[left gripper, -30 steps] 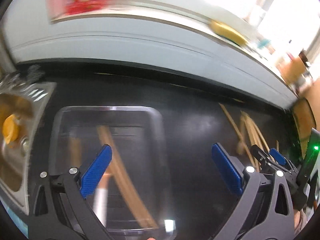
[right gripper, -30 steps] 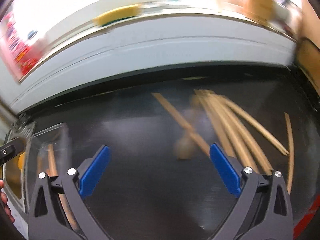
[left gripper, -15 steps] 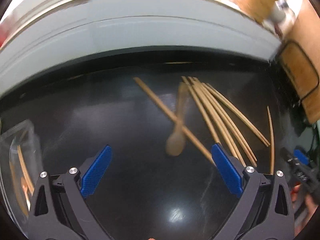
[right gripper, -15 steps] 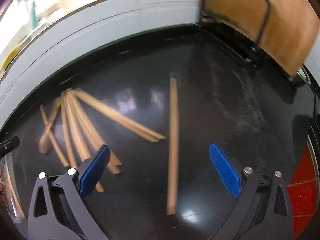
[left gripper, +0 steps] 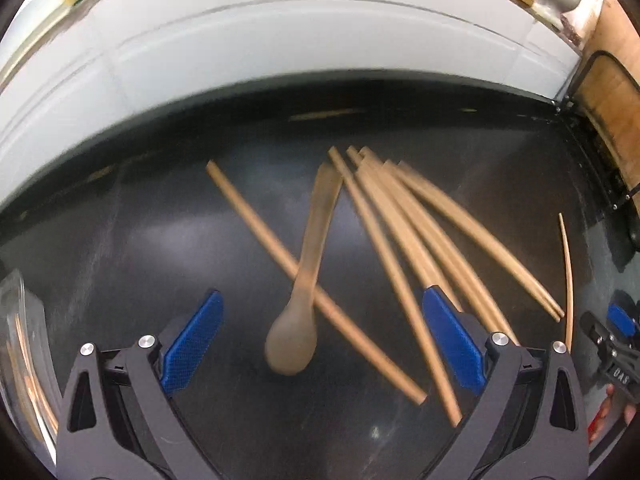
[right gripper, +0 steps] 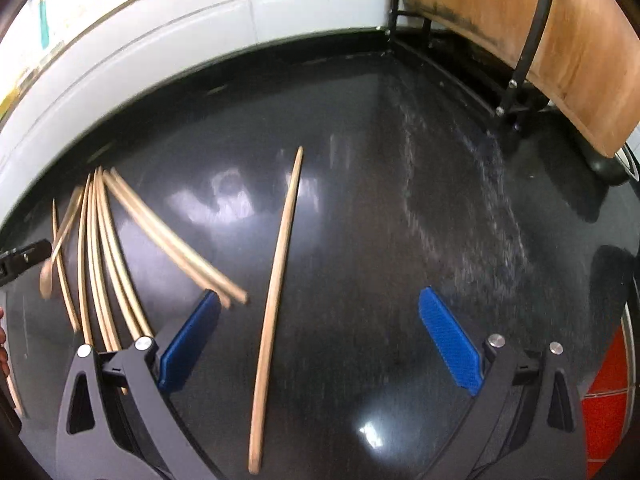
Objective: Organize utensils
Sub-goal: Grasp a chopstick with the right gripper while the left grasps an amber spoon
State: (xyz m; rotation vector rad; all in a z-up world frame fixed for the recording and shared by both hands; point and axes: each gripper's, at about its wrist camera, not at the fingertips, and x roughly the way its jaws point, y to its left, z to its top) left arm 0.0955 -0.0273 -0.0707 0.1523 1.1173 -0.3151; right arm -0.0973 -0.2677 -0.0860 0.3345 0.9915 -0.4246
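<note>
A wooden spoon (left gripper: 304, 280) lies on the black countertop (left gripper: 160, 248), its handle crossing a single chopstick (left gripper: 280, 256). Several more chopsticks (left gripper: 432, 232) fan out to its right. My left gripper (left gripper: 320, 344) is open above the counter, the spoon's bowl between its blue pads with a gap on both sides. In the right wrist view a lone chopstick (right gripper: 276, 300) lies between the fingers of my open right gripper (right gripper: 320, 340), untouched. The chopstick pile (right gripper: 112, 248) and the spoon (right gripper: 54, 256) lie to its left.
A clear container (left gripper: 20, 360) holding chopsticks shows at the left edge of the left wrist view. White tiled wall (left gripper: 280, 48) borders the counter at the back. A wooden board in a black wire rack (right gripper: 540, 40) stands at the back right corner.
Both grippers have swung right, away from the clear container. The left now hovers over the spoon, the right over the lone chopstick. Both stayed open.
</note>
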